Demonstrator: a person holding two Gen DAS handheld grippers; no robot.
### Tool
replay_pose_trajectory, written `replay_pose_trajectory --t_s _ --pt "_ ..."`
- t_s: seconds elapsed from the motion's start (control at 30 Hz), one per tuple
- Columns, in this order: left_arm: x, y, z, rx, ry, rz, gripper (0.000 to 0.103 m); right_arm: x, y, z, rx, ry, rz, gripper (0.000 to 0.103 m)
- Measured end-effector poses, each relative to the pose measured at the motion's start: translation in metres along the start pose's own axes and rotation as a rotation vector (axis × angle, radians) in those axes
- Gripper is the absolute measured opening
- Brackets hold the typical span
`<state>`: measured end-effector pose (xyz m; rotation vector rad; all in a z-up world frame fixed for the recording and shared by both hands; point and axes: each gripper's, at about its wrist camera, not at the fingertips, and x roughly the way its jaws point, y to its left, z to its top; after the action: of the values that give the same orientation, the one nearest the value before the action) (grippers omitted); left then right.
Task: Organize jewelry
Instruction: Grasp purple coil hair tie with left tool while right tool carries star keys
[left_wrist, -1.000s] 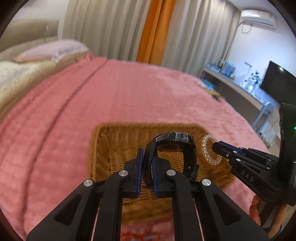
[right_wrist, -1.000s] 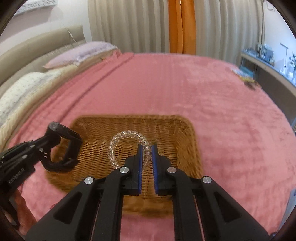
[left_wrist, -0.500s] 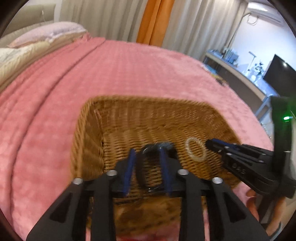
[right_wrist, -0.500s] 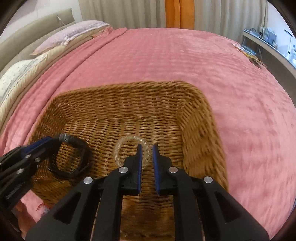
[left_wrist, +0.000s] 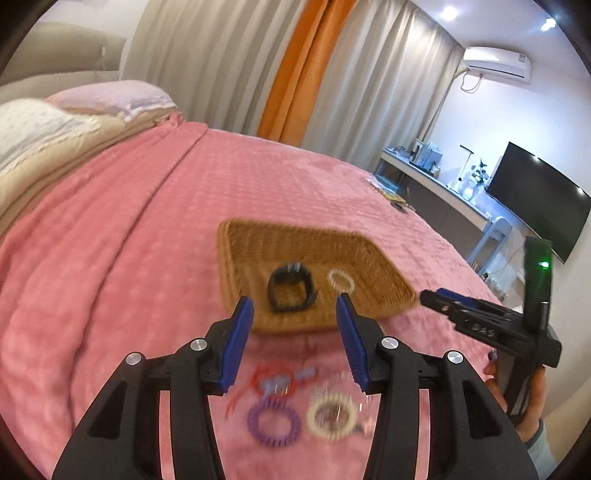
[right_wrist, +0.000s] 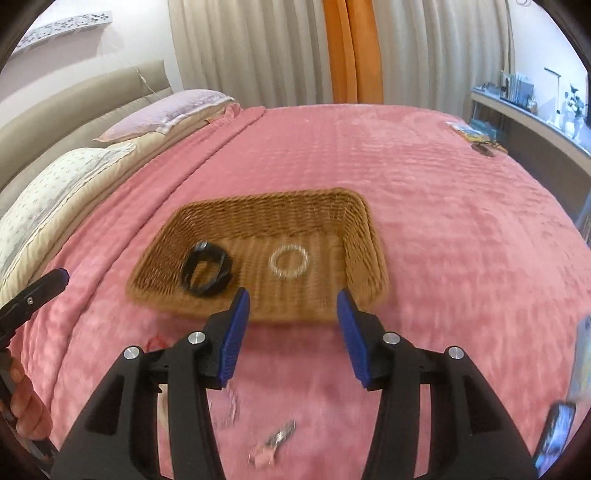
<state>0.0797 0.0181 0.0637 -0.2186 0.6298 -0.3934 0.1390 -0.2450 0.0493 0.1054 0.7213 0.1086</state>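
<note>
Left wrist view: the left gripper (left_wrist: 293, 330) is seen with blue-padded fingers (left_wrist: 236, 341) spread wide, nothing held between them. Below the fingers, on the pink bedspread (left_wrist: 110, 258), loose pieces are seen, blurred: a purple coil ring (left_wrist: 274, 421), a cream coil ring (left_wrist: 331, 415) and a red cord item (left_wrist: 271, 380). Beyond the fingertips a wicker basket (left_wrist: 240, 258) is set on the bed. Inside it a black watch (left_wrist: 291, 288) and a clear beaded bracelet (left_wrist: 340, 279) are laid side by side, apart. At right the right gripper (left_wrist: 428, 297) is seen side-on; pale lettering on its body is partly legible, reading roughly "DAS". A dark screen (left_wrist: 535, 199) is seen on the far wall.

Right wrist view: the right gripper (right_wrist: 293, 328) is likewise seen with fingers (right_wrist: 234, 336) wide apart and empty. Near its base small pale items (right_wrist: 273, 446) lie on the bedspread (right_wrist: 461, 240), too blurred to name. The basket (right_wrist: 365, 229) sits ahead, the watch (right_wrist: 206, 267) at left and the bracelet (right_wrist: 289, 260) near centre. The left gripper (right_wrist: 55, 278) enters at the left edge. Pillows (right_wrist: 55, 188) line the headboard side.
</note>
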Motion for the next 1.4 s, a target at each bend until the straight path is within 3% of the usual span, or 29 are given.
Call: replay_pose_trajectory --t_s 0.2,0.47,0.73,0.87,0.97,1.03,1.13,1.4 --pt "0.008 0.022 -0.052 -0.062 0.076 0.034 0.046 -0.014 0.006 -0.059 0.016 0.005 -0.025 0.046" --pt "0.037 0.036 -0.085 -0.091 0.157 0.057 0.046 0.003 0.023 -0.110 0.021 0.096 -0.044 0.046" --pt "0.058 0.036 -0.097 -0.094 0.229 0.068 0.043 0.020 0.022 -0.122 0.031 0.143 -0.045 0.046" --pt "0.064 0.029 -0.099 -0.059 0.241 0.115 0.041 0.023 0.025 -0.122 0.016 0.144 -0.059 0.046" --pt "0.067 0.021 -0.101 -0.006 0.245 0.168 0.036 0.023 0.031 -0.123 -0.006 0.133 -0.082 0.036" --pt "0.068 0.017 -0.101 0.014 0.247 0.177 0.020 0.022 0.032 -0.124 -0.014 0.126 -0.081 0.025" --pt "0.066 0.017 -0.101 0.017 0.241 0.171 0.010 0.020 0.033 -0.125 -0.020 0.116 -0.073 0.021" --pt "0.055 0.015 -0.103 0.026 0.197 0.122 0.009 0.004 0.032 -0.126 -0.022 0.050 -0.022 0.021"
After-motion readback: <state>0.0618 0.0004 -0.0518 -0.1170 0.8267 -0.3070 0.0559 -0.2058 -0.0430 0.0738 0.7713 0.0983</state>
